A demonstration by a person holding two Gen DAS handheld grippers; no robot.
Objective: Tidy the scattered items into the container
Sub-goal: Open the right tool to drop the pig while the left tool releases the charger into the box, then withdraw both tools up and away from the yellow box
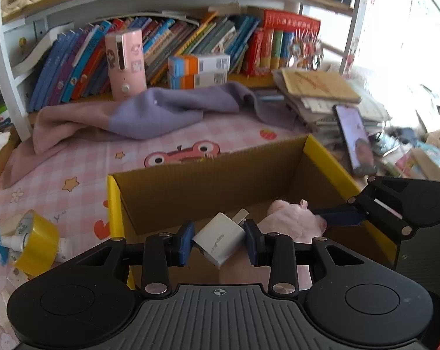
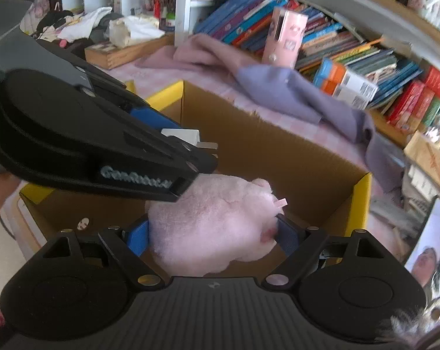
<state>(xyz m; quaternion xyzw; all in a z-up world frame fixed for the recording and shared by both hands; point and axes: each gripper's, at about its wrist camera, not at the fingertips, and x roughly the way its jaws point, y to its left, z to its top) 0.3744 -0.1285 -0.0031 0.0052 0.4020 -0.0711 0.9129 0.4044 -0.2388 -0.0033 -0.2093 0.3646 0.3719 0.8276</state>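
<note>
My left gripper (image 1: pixel 219 240) is clamped narrow on one white charger (image 1: pixel 218 240), its prongs pointing up and away, held over the near part of the box (image 1: pixel 208 183). My right gripper (image 2: pixel 209 237) stands wide but closed around one pink plush (image 2: pixel 217 221), both pads pressing into its fur; it too hangs inside the box's opening. In the right view the left gripper crosses just above the plush, so my two hands are close together over the same space.

I judge this the drop-off step: both things are carried over the box and neither is let go. The next move calls for lowering a little, keeping the hands from knocking each other, then opening the jaws so charger and plush land on the cardboard floor. The box looks otherwise bare inside, as far as I can see.

Still out on the pink checked mat (image 1: pixel 83 157), by my count: one yellow tape roll (image 1: pixel 36 243) with a small white bottle (image 1: pixel 14 240) lying through it, near the box's left side. One two-tone cloth (image 1: pixel 150 113) lies crumpled beyond the box, and one phone (image 1: pixel 354 138) leans to its right; whether those belong to the tidying I cannot tell.
</note>
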